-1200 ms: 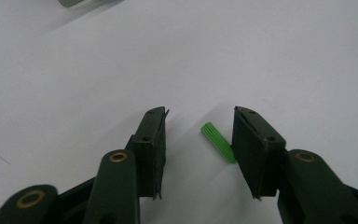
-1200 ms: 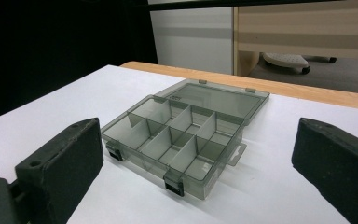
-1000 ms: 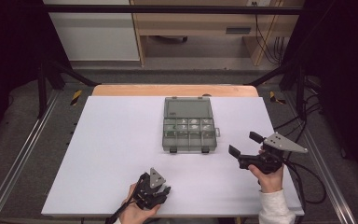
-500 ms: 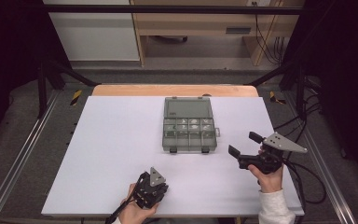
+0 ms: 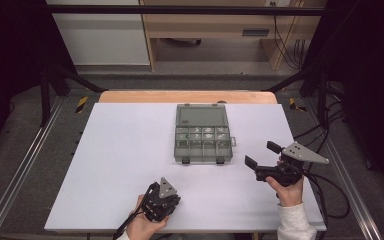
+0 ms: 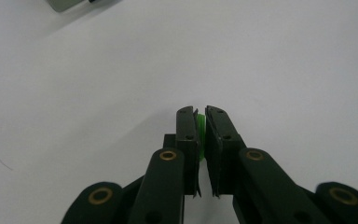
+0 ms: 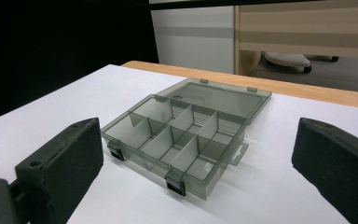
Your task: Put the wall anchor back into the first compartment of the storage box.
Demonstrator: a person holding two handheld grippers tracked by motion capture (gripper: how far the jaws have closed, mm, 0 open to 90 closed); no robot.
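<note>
Grip on a small green piece is held by the left gripper: in the left gripper view its two black jaws stand almost together, and only a thin green edge is seen in the narrow gap between the pads. What the piece is cannot be told, because most of it is hidden by the jaws. The jaws have just been closing, with the green piece between them, so the pinch is probably made to lift the piece from the white worktop without letting it slip. In the high view the left gripper is kept low over the near edge of the worktop, pointing down, which suits a pick from a flat surface.

Ahead of this gripper and a little to its right, well apart from it, the clear grey organiser box lies with its lid folded flat back, so that the compartments are open from above. A small thing can be dropped in without a second hand on the lid. Small items are seen in the row of compartments next to the lid, one of them green.

The right gripper is held beside the box, on its right, with jaws wide apart and nothing between them. In the right gripper view the box is framed between the two jaws, so this gripper is probably kept ready to steady the box or to work on its latches.
</note>
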